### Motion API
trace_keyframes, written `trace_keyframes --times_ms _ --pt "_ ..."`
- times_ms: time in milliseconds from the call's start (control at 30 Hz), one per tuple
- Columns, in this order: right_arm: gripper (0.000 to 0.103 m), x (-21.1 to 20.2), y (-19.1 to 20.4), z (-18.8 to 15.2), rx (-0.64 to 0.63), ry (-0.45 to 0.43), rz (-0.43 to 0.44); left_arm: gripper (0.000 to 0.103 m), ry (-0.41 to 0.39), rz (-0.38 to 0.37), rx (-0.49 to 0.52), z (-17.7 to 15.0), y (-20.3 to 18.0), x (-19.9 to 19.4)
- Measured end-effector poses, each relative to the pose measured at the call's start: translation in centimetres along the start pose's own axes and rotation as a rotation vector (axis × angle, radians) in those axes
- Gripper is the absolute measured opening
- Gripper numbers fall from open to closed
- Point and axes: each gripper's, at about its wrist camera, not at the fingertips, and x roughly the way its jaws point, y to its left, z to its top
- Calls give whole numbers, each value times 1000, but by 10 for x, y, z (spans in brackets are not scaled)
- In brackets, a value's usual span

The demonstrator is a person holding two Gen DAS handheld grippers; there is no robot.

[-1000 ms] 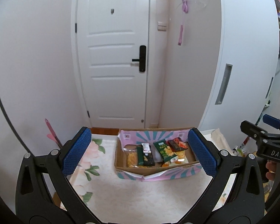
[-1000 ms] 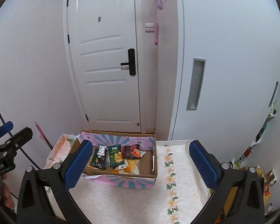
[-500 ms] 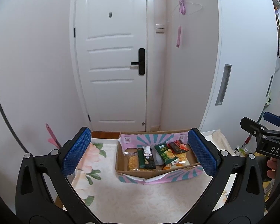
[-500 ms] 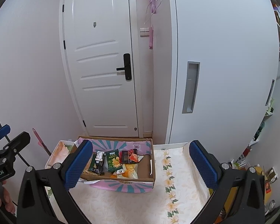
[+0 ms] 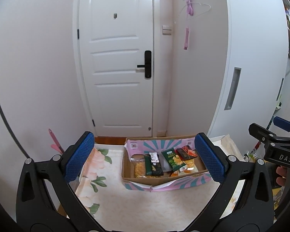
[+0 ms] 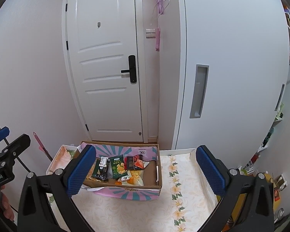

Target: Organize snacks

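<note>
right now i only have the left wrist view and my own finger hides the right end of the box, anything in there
observer: No packets there. In the right wrist view that end of the box is bare cardboard; the snacks crowd its left and middle.
operator: is the right gripper holding anything
observer: No. The right gripper is open, with nothing between its fingers.
operator: any room beside the box on that side
observer: Yes. The tablecloth runs on to the right of the box, with a flower strip and no packets on it.
</note>
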Motion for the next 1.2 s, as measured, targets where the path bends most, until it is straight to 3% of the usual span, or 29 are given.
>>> trace_keyframes --times_ms 567,900,1200 --pt "103 1 2 1 -9 0 -2 103 5 4 -5 1 5 -2" --pt "103 2 4 0 -7 3 -3 103 -53 80 36 2 2 -12" --pt "103 4 5 -1 -3 19 -8 103 -19 70 10 -1 7 -2"
